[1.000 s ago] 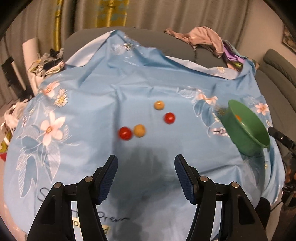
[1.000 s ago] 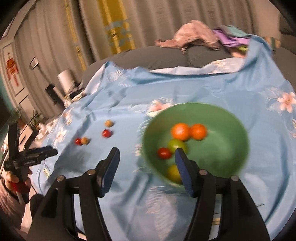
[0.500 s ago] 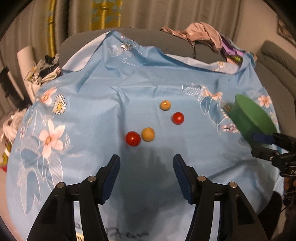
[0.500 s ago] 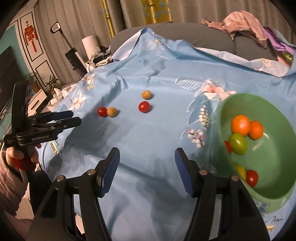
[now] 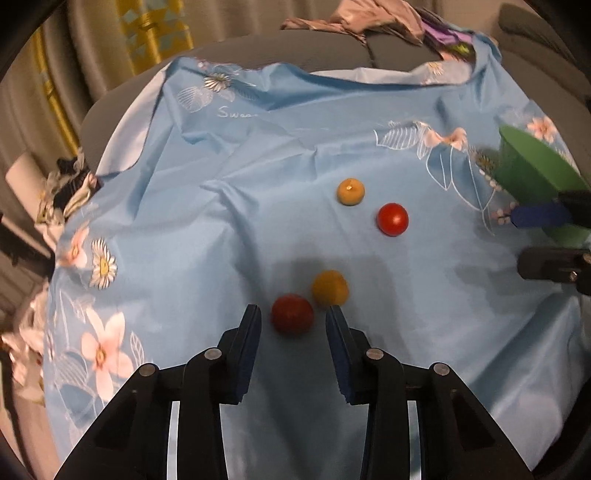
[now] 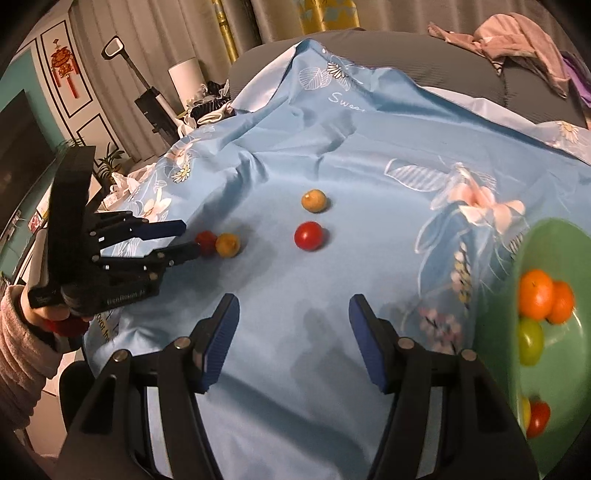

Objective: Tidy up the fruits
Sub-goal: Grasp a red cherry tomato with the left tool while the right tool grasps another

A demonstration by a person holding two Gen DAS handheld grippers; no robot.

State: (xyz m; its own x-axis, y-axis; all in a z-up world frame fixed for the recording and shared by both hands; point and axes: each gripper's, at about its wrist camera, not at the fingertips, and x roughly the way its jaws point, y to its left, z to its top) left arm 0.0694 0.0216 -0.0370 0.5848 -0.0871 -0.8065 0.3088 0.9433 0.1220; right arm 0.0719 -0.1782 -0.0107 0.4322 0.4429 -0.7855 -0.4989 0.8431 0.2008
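Note:
Several small fruits lie on the blue flowered cloth (image 5: 258,206). My left gripper (image 5: 293,323) is open, its jaws on either side of a red tomato (image 5: 292,314), not closed on it. A yellow fruit (image 5: 330,287) touches that tomato. Farther off lie a second yellow fruit (image 5: 350,191) and a second red tomato (image 5: 392,219). My right gripper (image 6: 293,328) is open and empty above bare cloth. The green bowl (image 6: 554,251) to its right holds oranges (image 6: 535,298), a green fruit and others. The left gripper (image 6: 184,240) also shows in the right wrist view.
A grey sofa back (image 5: 332,48) with a heap of clothes (image 5: 376,18) lies behind the cloth. Curtains, a white roll (image 6: 186,81) and a vacuum (image 6: 151,103) stand at the left. The bowl (image 5: 532,173) sits at the cloth's right side.
My left gripper has moved forward and down until its jaws flank the near red tomato. My right gripper has swung left, away from the bowl, toward the loose fruits.

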